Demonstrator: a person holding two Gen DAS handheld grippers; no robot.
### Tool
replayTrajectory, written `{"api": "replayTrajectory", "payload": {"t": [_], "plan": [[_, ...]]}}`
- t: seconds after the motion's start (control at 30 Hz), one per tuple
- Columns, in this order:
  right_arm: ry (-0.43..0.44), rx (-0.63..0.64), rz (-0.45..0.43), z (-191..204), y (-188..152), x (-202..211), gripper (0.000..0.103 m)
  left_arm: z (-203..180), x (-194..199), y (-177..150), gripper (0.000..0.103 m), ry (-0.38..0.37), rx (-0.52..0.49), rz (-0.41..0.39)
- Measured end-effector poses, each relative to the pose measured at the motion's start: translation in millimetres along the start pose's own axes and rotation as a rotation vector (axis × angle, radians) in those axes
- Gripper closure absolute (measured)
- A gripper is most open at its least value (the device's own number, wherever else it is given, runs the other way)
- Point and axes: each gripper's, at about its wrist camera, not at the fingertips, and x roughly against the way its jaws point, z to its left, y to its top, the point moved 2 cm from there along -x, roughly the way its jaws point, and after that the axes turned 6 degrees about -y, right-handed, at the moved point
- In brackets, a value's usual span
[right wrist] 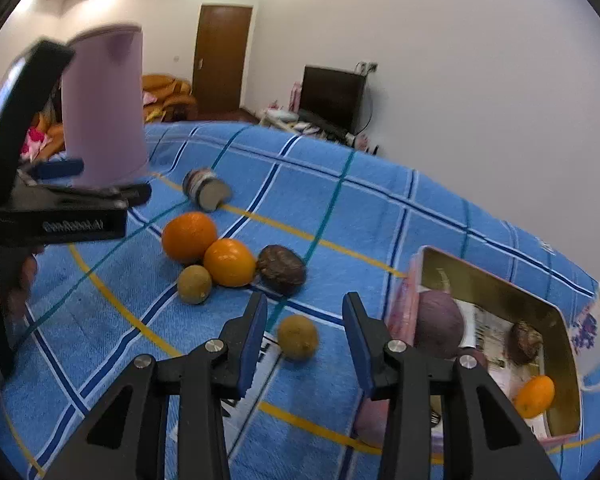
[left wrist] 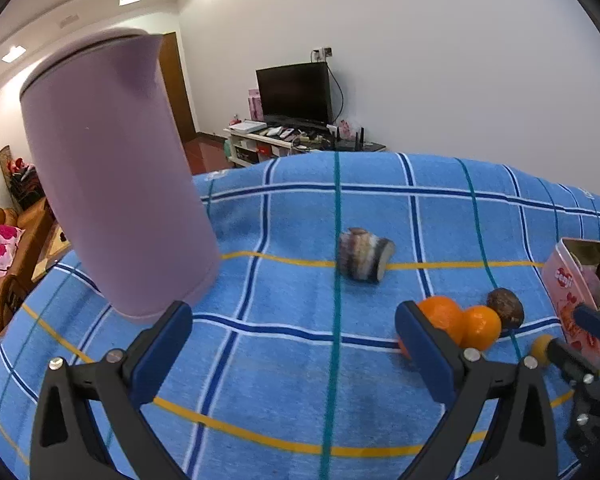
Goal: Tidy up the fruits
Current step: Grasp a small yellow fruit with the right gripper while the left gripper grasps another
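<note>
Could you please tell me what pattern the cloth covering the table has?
The cloth is light blue with a plaid of navy, white, teal and yellow lines, clearest in the left wrist view.

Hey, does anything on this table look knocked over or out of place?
Yes. The small striped ceramic jar lies on its side on the blue checked cloth, beyond the oranges, instead of standing. Several fruits also sit loose outside the pink tin.

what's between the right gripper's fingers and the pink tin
Bare blue cloth: right gripper brackets a small greenish fruit; the tin sits right of it, right wrist view.
</note>
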Motion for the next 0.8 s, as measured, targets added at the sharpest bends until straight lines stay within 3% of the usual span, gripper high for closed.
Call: {"api": "replayTrajectory", "payload": {"t": [0.1,0.23,0.47,0.6,0.8], "plan": [[0.012,0.023,0.055,6.8,-0.4,-13.5,0.075,4.3,0.0,1.7,0.001,0.006,-0.001,0.000],[-0.004,0.081,0.088,15.3,2.6,-23.3,0.076,4.8,-1.3,2.6,0.005,-0.026,-0.006,0.019],[-0.051,0.090,0.169,5.1,4.0,-41.6,0.076,-12.5,-0.4,0.0,0.012,-0.183,-0.040,0.068],[-0.070,0.161,0.175,10.3,3.8,-42.3,0.076,-29.4,-2.3,-6.8,0.012,-0.271,-0.086,0.131],[-0.058,0.187,0.208,7.6,2.1,-36.8,0.076,-50.1,-2.7,-15.9,0.017,-0.342,-0.159,0.183]]}}
